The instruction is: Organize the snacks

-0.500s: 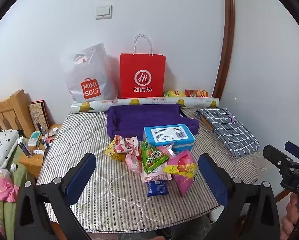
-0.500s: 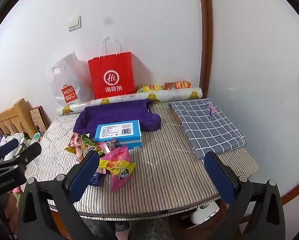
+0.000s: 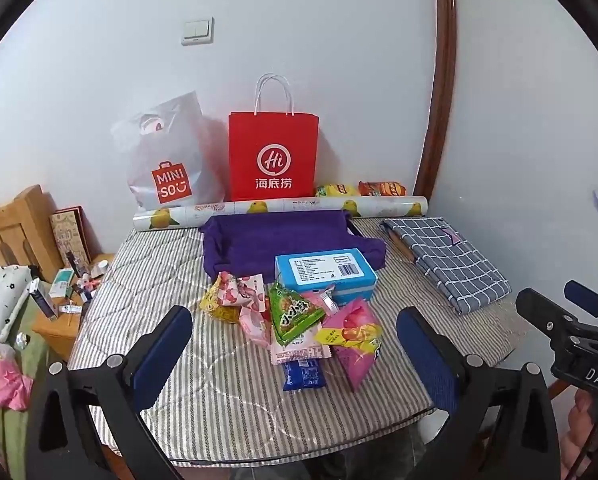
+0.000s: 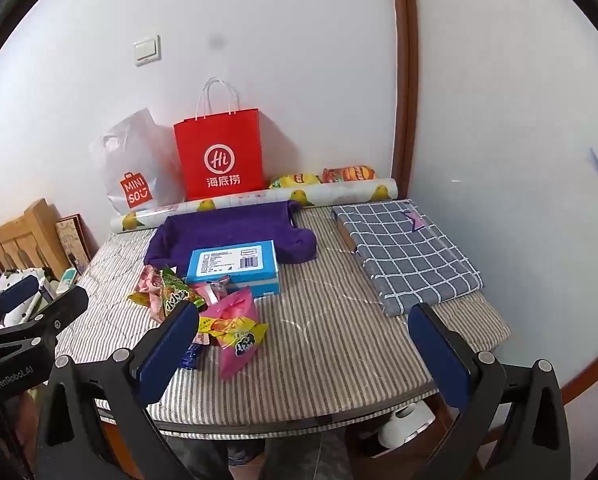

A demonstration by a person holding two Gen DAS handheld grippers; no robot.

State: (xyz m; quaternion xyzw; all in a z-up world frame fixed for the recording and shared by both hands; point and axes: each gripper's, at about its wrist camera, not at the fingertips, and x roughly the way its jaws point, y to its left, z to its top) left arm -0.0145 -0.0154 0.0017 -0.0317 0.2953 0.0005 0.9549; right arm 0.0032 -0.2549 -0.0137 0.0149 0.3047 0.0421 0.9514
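Note:
A heap of snack packets lies on the striped table [image 3: 219, 400], in front of a blue box [image 3: 325, 276] and a purple cloth [image 3: 275, 240]. The heap includes a green packet [image 3: 295, 314], a pink packet [image 3: 353, 344] and a small blue packet [image 3: 302, 374]. My left gripper [image 3: 294, 322] hovers open over the table's near edge, with the heap straight ahead and nothing between its fingers. My right gripper [image 4: 303, 314] is open too. It faces bare striped cloth to the right of the pink packet [image 4: 235, 320] and the blue box [image 4: 235, 266].
A red paper bag [image 3: 273, 156] and a white plastic bag [image 3: 171, 160] lean on the back wall behind a lemon-print roll [image 3: 283, 208]. Two chip bags [image 3: 359, 189] lie behind the roll. A folded checked cloth [image 3: 447, 260] is at right, a cluttered wooden nightstand [image 3: 59, 320] at left.

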